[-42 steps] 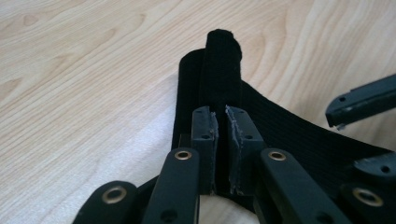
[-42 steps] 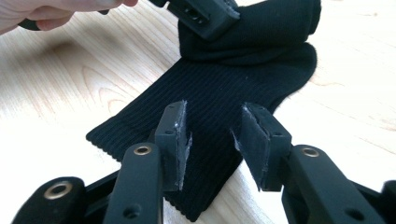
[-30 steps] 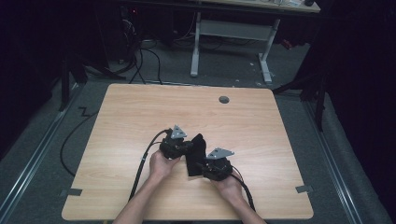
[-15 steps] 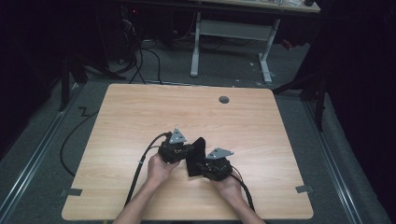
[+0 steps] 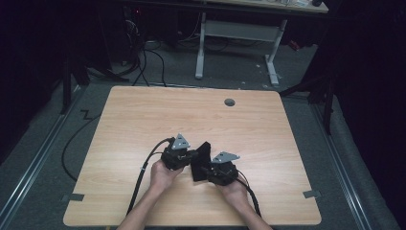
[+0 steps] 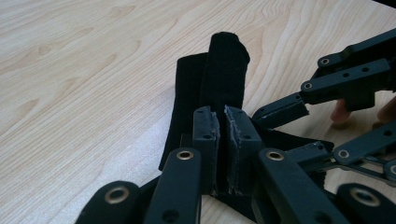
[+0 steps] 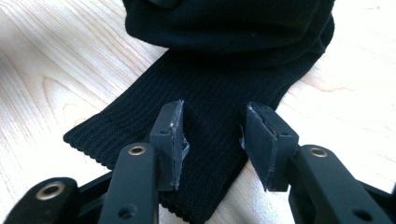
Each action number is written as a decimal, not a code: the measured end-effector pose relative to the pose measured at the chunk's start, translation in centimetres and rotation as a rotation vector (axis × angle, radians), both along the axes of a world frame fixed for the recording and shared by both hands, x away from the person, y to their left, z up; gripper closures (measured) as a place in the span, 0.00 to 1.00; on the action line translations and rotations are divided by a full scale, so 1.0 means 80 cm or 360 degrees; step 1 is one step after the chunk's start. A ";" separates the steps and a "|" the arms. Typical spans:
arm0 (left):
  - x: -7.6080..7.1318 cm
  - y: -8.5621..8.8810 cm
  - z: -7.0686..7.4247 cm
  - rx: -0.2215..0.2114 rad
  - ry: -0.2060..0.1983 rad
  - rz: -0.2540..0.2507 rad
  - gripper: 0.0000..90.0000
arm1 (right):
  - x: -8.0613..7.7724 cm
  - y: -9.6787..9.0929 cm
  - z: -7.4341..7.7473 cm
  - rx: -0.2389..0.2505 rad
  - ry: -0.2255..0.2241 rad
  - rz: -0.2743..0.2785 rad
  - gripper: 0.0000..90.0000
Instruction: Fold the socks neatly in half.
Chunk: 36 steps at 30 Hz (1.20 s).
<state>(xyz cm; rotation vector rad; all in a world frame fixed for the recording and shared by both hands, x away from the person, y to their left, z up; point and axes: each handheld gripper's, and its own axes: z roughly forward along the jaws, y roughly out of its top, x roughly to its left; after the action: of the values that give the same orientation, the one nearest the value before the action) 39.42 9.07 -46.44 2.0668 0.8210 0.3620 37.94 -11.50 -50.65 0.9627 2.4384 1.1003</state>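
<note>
1. A black sock (image 5: 200, 160) lies near the front middle of a wooden table (image 5: 143, 115), between two hand-held grippers.
2. The left gripper (image 6: 223, 116) is clenched: in the left gripper view its jaws stand pressed together, with a raised fold of the sock rising just behind them; whether fabric is pinched between the pads cannot be told.
3. The right gripper (image 7: 214, 135) is released, its jaws parted above the sock's ribbed cuff end, pads clear of the fabric.
4. In the high view the left gripper (image 5: 178, 155) sits just left of the sock and the right gripper (image 5: 221, 170) just to its right, each held by a hand reaching in from the table's near edge.
5. Cables trail from both grippers toward the person.
</note>
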 end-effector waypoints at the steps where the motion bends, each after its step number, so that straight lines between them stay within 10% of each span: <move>1: -0.001 -0.001 0.000 0.0006 -0.0007 -0.0005 0.93 | 0.000 0.000 0.000 0.0000 0.0000 0.0001 0.64; 36: -0.034 -0.007 -0.025 0.0101 0.0017 -0.0069 0.93 | -0.002 -0.003 0.003 0.0004 0.0023 -0.0017 0.60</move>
<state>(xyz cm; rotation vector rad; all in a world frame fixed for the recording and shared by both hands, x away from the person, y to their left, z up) 36.70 8.49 -48.43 2.1438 0.7789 0.3581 37.76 -11.72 -50.41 0.9865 2.4411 1.0967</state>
